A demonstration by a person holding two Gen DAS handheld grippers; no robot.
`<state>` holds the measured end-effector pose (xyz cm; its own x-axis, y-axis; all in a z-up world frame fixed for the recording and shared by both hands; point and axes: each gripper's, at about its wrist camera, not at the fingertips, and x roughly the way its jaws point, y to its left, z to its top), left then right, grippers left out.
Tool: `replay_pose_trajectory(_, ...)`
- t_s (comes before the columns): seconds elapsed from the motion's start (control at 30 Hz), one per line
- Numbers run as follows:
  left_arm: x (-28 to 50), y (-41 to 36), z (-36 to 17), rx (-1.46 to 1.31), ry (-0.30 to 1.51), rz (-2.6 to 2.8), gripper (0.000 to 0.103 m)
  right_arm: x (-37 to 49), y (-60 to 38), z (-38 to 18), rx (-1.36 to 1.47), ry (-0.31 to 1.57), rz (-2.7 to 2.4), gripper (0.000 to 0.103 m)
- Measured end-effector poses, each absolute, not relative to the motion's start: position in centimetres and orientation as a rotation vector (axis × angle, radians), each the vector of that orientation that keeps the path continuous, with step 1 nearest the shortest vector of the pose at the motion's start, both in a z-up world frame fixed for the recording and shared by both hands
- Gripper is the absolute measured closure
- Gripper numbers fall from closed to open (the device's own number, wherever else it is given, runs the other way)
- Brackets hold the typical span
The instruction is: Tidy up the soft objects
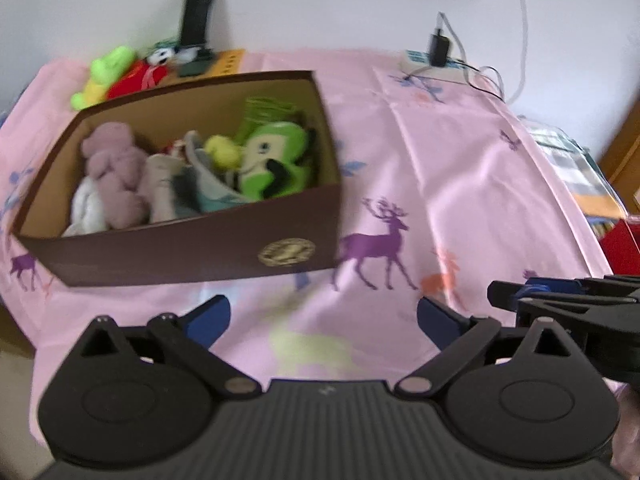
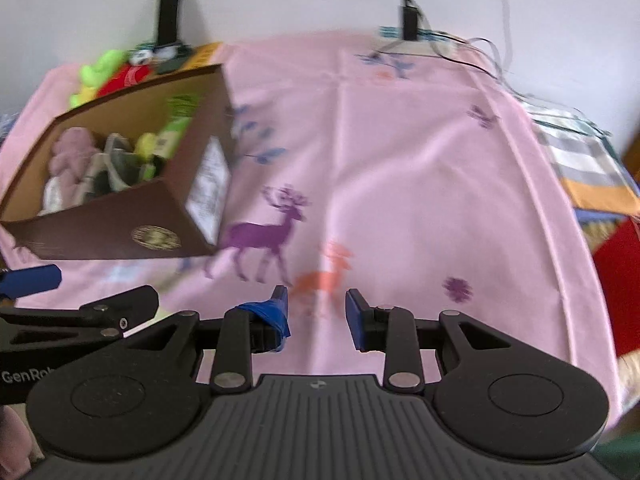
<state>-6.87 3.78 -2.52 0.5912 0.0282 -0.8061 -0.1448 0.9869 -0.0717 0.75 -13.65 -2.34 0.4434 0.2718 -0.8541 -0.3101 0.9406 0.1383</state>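
A brown cardboard box (image 1: 192, 248) stands on the pink deer-print cloth (image 1: 440, 168), left of centre. Several soft toys fill it: a mauve plush (image 1: 114, 168), a white one (image 1: 86, 208), grey fabric pieces (image 1: 192, 188), a yellow ball-like toy (image 1: 222, 151) and a green plush (image 1: 276, 160). My left gripper (image 1: 324, 320) is open and empty, in front of the box. The right gripper (image 2: 316, 312) hangs over bare cloth, right of the box (image 2: 120, 232), its blue pads apart with nothing between them. Each gripper shows at the edge of the other's view.
Behind the box lie a neon green plush (image 1: 106, 72), a red one (image 1: 134, 80) and a small white toy (image 1: 162, 56) by a dark phone stand (image 1: 196, 16). A power strip with charger (image 1: 436, 60) sits far right. Folded cloths and a red object (image 2: 620, 280) border the right edge.
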Motion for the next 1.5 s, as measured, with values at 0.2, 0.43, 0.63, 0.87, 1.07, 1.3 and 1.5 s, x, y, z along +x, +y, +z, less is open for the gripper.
replay_pose_trajectory(0.2,-6.0,2.1,-3.5,-0.136,0.983,0.073,0.005,0.5,-16.1,-3.0,-0.037,1.077,0.289,0.088)
replay_pose_trajectory(0.43,-6.0,1.2,-3.9,-0.113,1.015,0.078,0.005,0.7,-17.1,-3.6,-0.036,1.105,0.262,0.088)
replay_pose_trajectory(0.63,-6.1,2.9,-2.2,-0.102,0.983,0.107,0.005,0.9,-16.1,-3.2,-0.034,1.121,0.288,0.088)
replay_pose_trajectory(0.87,-6.2,7.1,1.2,-0.097,0.895,0.162,0.005,1.4,-12.9,-0.6,-0.044,1.081,0.337,0.088)
replay_pose_trajectory(1.07,-5.7,12.1,2.2,-0.11,0.9,0.248,0.005,1.9,-8.6,1.8,-0.058,1.043,0.404,0.088)
replay_pose_trajectory(1.3,-5.5,17.2,2.2,-0.12,0.928,0.288,0.005,2.3,-3.5,3.8,-0.055,1.023,0.461,0.087)
replay_pose_trajectory(1.5,-5.1,20.8,1.8,-0.108,0.95,0.312,0.005,2.5,0.5,4.1,-0.046,1.032,0.476,0.087)
